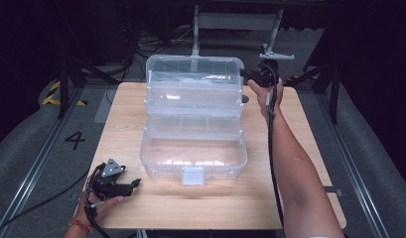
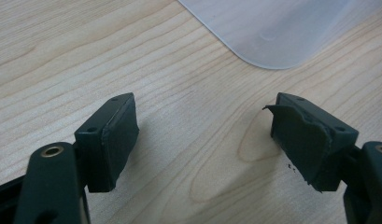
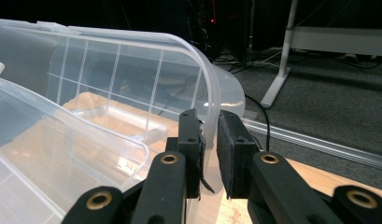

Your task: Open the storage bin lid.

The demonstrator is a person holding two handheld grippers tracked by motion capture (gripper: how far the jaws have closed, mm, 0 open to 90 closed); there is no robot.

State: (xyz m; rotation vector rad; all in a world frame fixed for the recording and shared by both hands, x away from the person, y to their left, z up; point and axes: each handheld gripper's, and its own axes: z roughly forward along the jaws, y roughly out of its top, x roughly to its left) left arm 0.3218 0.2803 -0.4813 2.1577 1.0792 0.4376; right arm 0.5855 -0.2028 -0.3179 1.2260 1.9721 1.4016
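While the clear storage box (image 1: 193,148) sits mid-table with its long axis left to right, the right gripper (image 3: 208,135) pinches the lid's (image 1: 193,67) far-right rim, jaws nearly closed on the thin plastic. Near the table's front-left corner, the left gripper (image 1: 133,184) rests wide apart and empty, the box just to its right.

Box (image 1: 193,119): clear, colourless plastic, faint grid of divider ribs in the lid. Worktop (image 1: 309,144): light wood, wavy grain. Both grippers black, left gripper (image 1: 136,182) with grey plate, brass-coloured rivets. Floor (image 1: 379,163) grey; yellow-black hazard stripes far left.
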